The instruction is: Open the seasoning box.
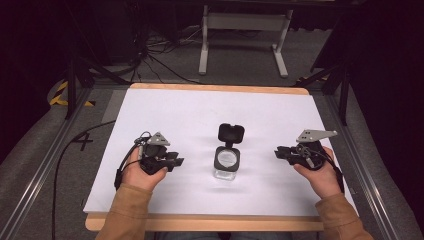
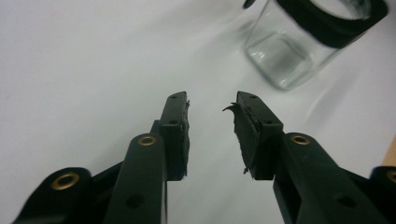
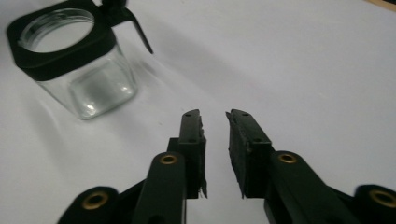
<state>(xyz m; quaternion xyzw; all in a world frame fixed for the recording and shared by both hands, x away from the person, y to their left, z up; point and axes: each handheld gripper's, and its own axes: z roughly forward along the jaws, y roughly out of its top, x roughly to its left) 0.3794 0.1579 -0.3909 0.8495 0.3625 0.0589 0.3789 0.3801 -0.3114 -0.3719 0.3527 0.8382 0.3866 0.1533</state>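
1. Centre of the white table (image 1: 165, 107): a square glass jar (image 1: 227, 162) stands upright, its black collar open at the top and its black lid (image 1: 231, 133) flipped back on the far side, hinged to the collar.
2. On the left, the left gripper (image 1: 176, 162) sits in the person's hand, pointing inward at the jar but well apart from it.
3. The left gripper view (image 2: 211, 108) shows its jaws parted with nothing but bare table between the pads; the jar (image 2: 299, 44) is off to the upper right, out of focus.
4. Over on the right, the right gripper (image 1: 278, 152) mirrors it, aimed at the jar from the other side, also well apart.
5. In the right gripper view (image 3: 214, 122), its jaws stand apart too, the gap empty, with the jar (image 3: 77, 70) at upper left.
6. Neither gripper touches the jar; it stands free between them.
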